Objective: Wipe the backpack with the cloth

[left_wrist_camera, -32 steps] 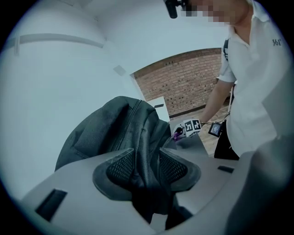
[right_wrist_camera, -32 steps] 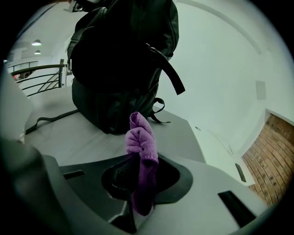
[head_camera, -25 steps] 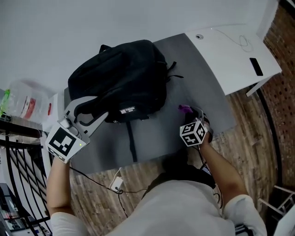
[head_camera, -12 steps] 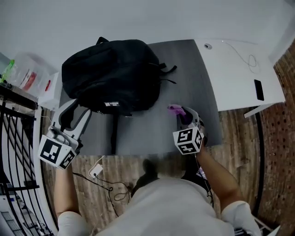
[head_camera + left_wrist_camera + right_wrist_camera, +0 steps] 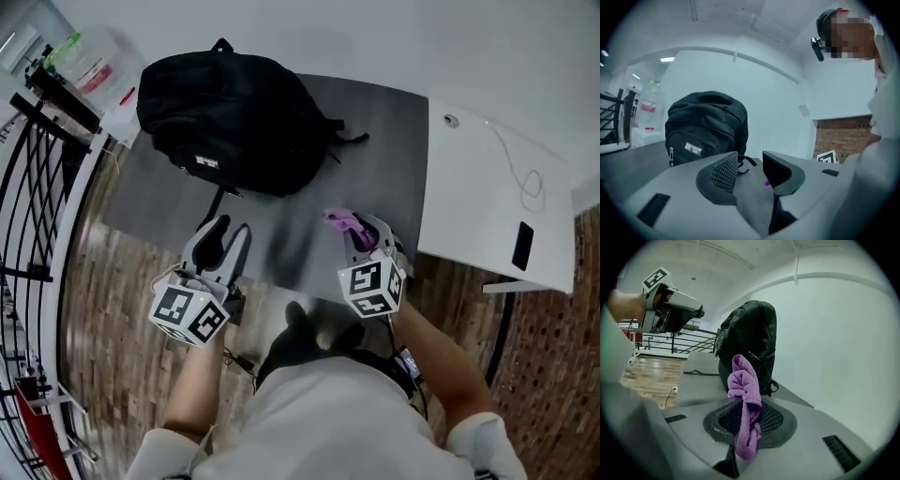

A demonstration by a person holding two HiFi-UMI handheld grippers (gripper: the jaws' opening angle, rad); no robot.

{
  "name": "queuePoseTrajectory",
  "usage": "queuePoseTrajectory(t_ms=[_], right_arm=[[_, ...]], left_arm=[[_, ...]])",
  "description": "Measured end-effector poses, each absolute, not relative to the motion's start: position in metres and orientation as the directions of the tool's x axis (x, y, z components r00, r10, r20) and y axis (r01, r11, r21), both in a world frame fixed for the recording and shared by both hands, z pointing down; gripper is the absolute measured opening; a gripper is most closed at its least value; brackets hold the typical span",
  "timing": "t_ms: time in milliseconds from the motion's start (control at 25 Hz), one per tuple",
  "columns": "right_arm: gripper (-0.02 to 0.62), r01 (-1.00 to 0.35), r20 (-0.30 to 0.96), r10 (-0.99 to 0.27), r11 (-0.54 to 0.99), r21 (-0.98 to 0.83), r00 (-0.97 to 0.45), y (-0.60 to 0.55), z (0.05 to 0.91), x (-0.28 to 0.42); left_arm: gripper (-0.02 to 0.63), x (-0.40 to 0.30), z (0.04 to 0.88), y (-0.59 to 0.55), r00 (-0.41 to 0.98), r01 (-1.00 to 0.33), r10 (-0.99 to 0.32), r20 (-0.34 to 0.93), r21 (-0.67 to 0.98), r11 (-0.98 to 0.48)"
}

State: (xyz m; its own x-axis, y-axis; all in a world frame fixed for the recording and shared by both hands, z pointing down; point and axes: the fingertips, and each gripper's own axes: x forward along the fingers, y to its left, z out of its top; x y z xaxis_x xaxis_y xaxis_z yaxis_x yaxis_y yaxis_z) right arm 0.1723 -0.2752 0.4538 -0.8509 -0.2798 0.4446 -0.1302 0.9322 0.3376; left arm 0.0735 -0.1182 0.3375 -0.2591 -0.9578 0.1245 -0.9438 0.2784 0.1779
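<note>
A black backpack (image 5: 234, 117) stands on the dark grey table (image 5: 375, 159) toward its far left; it also fills the middle of the left gripper view (image 5: 705, 126) and the right gripper view (image 5: 750, 343). My right gripper (image 5: 361, 230) hovers over the table's front right part, shut on a purple cloth (image 5: 339, 221) that bunches up out of its jaws (image 5: 744, 394). My left gripper (image 5: 223, 246) is open and empty (image 5: 749, 171), held over the table's front edge, short of the backpack. A loose black strap (image 5: 214, 204) trails from the bag toward it.
A white desk (image 5: 497, 216) with a cable and a dark phone-like object (image 5: 521, 246) adjoins the table on the right. A black metal railing (image 5: 37, 216) runs along the left. Clear plastic containers (image 5: 98, 70) sit at the far left corner. Cables lie on the wooden floor (image 5: 112, 309).
My left gripper swung from the backpack's left side to the table's front edge and rolled over. The right gripper rose with the cloth. The head view turned, shifting the scene.
</note>
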Motion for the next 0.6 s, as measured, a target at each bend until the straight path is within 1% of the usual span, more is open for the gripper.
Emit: queuePoseTrajectory(t_ms=[80, 200, 320, 440, 520, 600], right_arm=[[0.056, -0.115, 0.441, -0.262, 0.936, 0.332, -0.858, -0.278, 0.451, 0.172], [0.055, -0.108, 0.437, -0.251, 0.939, 0.327, -0.864, -0.281, 0.447, 0.170], [0.055, -0.109, 0.437, -0.254, 0.938, 0.330, -0.863, -0.288, 0.442, 0.167], [0.056, -0.119, 0.440, -0.271, 0.932, 0.343, -0.856, -0.302, 0.436, 0.166], [0.056, -0.128, 0.440, -0.279, 0.931, 0.342, -0.853, -0.309, 0.433, 0.164], [0.056, -0.117, 0.441, -0.268, 0.933, 0.341, -0.856, -0.312, 0.432, 0.161]], left_arm=[[0.159, 0.083, 0.363, -0.137, -0.294, -0.921, -0.944, 0.148, 0.220, 0.321], [0.160, 0.084, 0.403, -0.169, -0.331, -0.891, -0.918, 0.218, 0.248, 0.380], [0.159, 0.072, 0.426, -0.194, -0.360, -0.873, -0.895, 0.263, 0.243, 0.423], [0.160, 0.052, 0.440, -0.214, -0.393, -0.851, -0.876, 0.281, 0.251, 0.462], [0.160, 0.039, 0.444, -0.227, -0.394, -0.826, -0.878, 0.272, 0.314, 0.468], [0.160, 0.029, 0.445, -0.237, -0.389, -0.779, -0.888, 0.246, 0.426, 0.460]])
